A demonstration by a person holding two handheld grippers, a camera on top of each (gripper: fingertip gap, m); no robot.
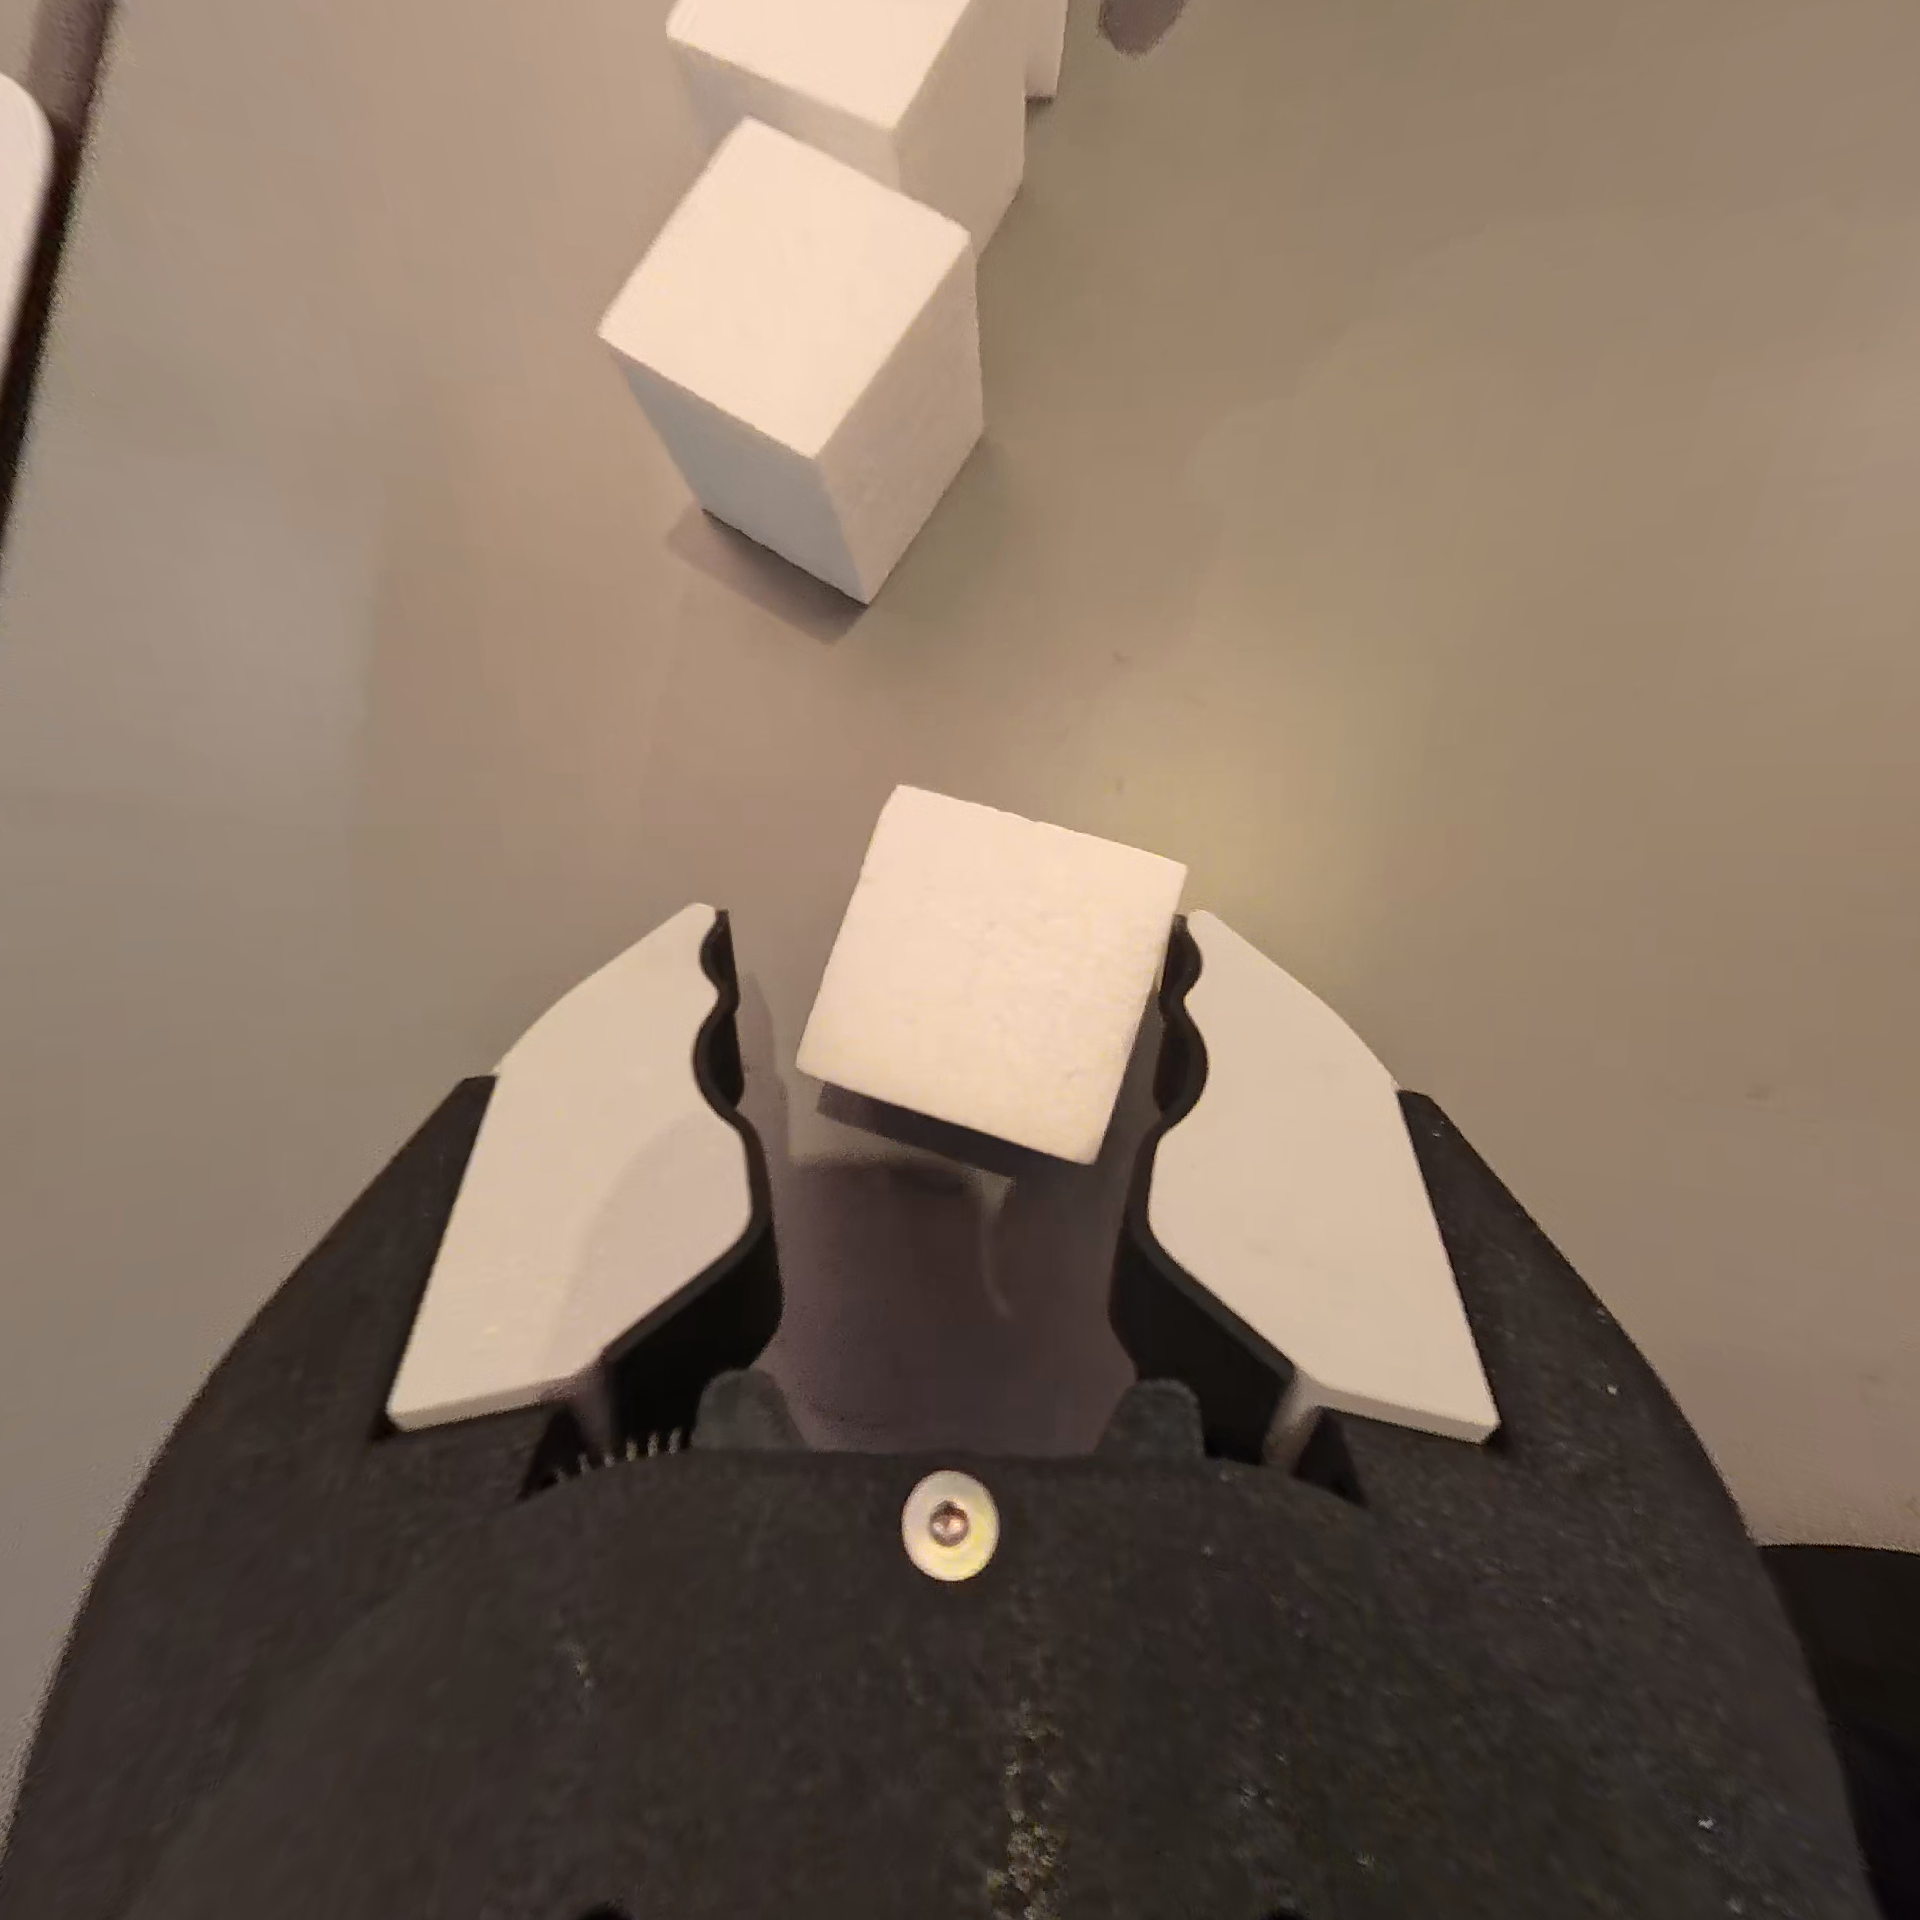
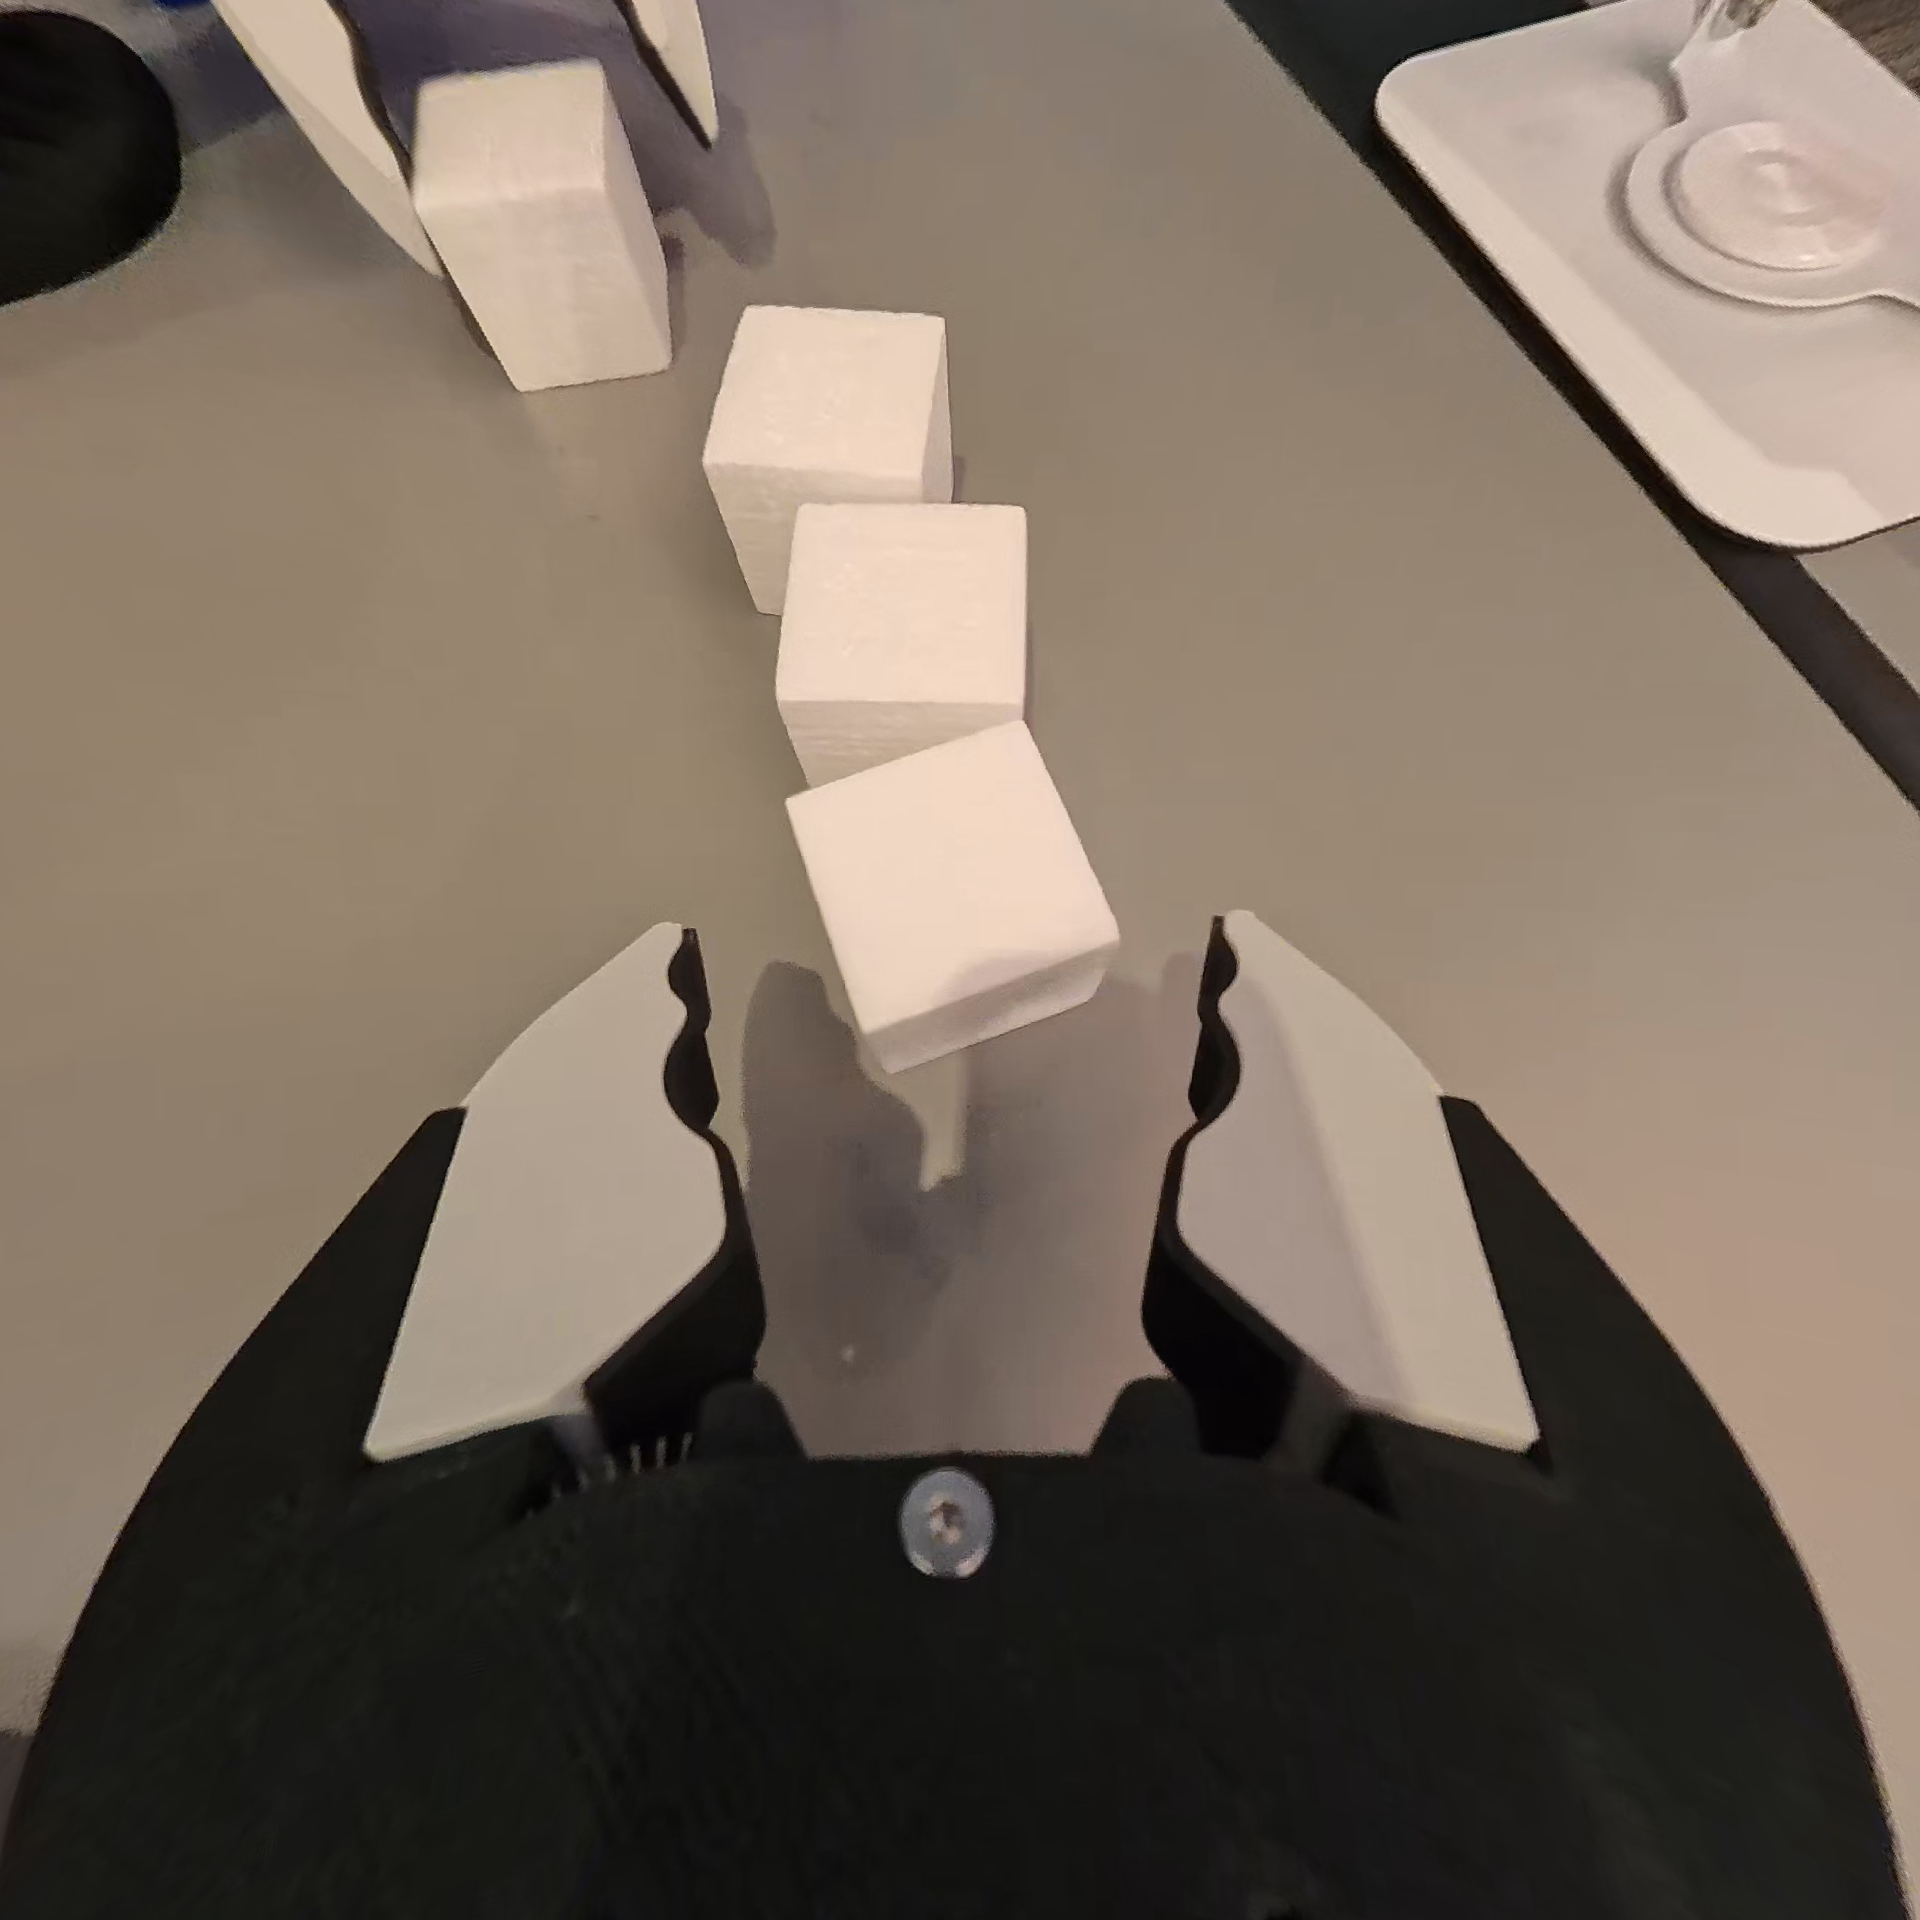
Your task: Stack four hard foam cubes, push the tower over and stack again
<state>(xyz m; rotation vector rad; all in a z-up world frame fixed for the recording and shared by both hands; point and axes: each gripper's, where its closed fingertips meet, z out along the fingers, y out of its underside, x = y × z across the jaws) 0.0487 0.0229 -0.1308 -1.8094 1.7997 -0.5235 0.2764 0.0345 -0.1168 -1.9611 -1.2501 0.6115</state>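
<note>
Four white foam cubes lie on the grey table (image 2: 312, 623). In the right wrist view three of them form a line: far (image 2: 831, 426), middle (image 2: 904, 623) and near (image 2: 951, 894). The near one is turned at an angle, just ahead of my open, empty right gripper (image 2: 951, 927). The fourth cube (image 2: 520, 208) stands at the far left between the fingers of my left gripper (image 2: 499, 73). In the left wrist view this cube (image 1: 987, 977) sits skewed between the open jaws of the left gripper (image 1: 951, 925). Its corner is at the right finger, with a gap on the left. Two more cubes (image 1: 800, 343) (image 1: 842, 83) lie ahead.
A white tray (image 2: 1507, 343) holding a clear glass base stands at the far right, beyond a dark strip at the table's edge. A dark round object (image 2: 62, 156) sits at the far left. A white object (image 1: 16, 208) shows at the left edge of the left wrist view. The gap from one gripper's tips to the other's is roughly 25 cm.
</note>
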